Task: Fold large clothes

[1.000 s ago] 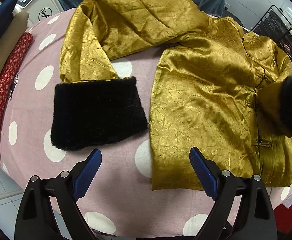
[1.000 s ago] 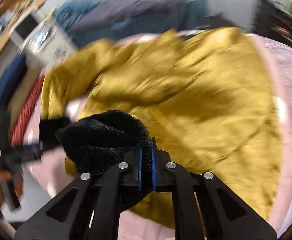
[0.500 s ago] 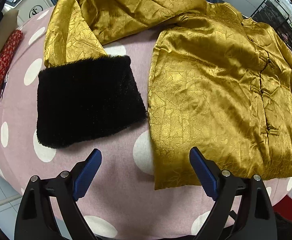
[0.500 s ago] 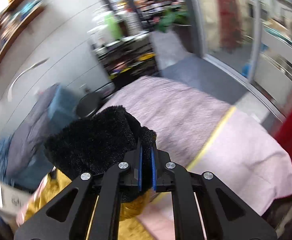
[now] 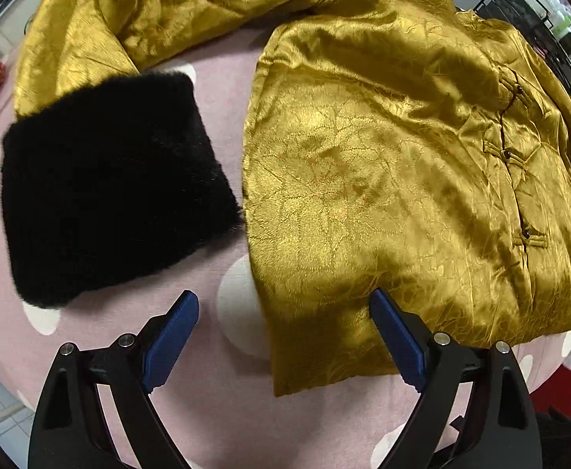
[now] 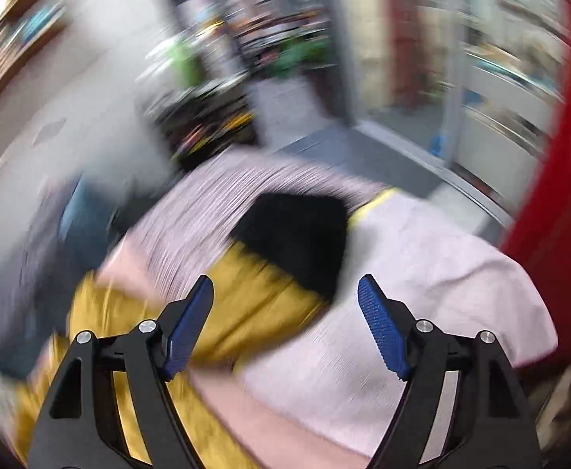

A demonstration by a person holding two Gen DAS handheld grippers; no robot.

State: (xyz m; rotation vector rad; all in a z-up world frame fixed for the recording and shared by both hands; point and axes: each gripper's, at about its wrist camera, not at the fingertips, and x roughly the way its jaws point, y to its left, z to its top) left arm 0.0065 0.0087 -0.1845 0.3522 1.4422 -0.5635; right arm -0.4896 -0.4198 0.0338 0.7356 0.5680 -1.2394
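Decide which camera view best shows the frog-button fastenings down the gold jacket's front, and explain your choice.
The left wrist view: the fastenings run sharply down the gold jacket. The right wrist view is motion-blurred, showing only gold fabric and a black fur cuff, no fastenings.

Left gripper [image 5: 283,336] points straight down, jaws spread wide, nothing between the blue pads [image 5: 170,346]; black arms enter frame from 6 o'clock. Right gripper [image 6: 285,322] angled downward toward 12 o'clock, jaws have just been opening, now wide apart with nothing between them, ridged pads [image 6: 383,326] clear. Right view heavily motion-blurred.
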